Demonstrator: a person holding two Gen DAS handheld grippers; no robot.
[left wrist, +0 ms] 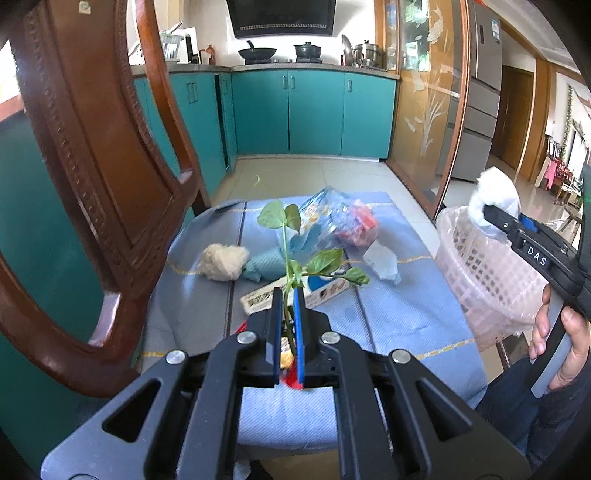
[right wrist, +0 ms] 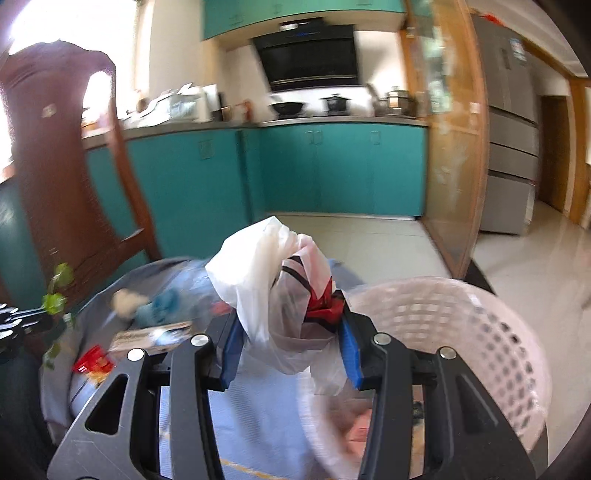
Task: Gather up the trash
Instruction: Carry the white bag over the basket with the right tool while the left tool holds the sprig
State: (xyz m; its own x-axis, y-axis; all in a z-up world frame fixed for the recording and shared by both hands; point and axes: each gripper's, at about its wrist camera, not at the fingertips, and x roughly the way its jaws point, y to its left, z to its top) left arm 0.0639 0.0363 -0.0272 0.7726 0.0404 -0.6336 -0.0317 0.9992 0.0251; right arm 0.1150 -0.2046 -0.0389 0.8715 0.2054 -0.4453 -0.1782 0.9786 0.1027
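Left gripper (left wrist: 287, 295) clamps leafy stem (left wrist: 286, 254); right gripper (right wrist: 290, 325) grips white bag (right wrist: 258, 273) beside basket rim (right wrist: 424, 284)

Both wrist cameras look down along their claws, close over the blue-clothed bench (left wrist: 406, 314), sharing the teal cabinets (right wrist: 332, 166) beyond.

One legible marking found: the white letters "DAS" on the black body of the right claw (left wrist: 495, 218), seen at the right of the left wrist view. Print on the flat carton (left wrist: 295, 293) lying near on the cloth and on the fridge sticker (left wrist: 495, 27) is too small to read.
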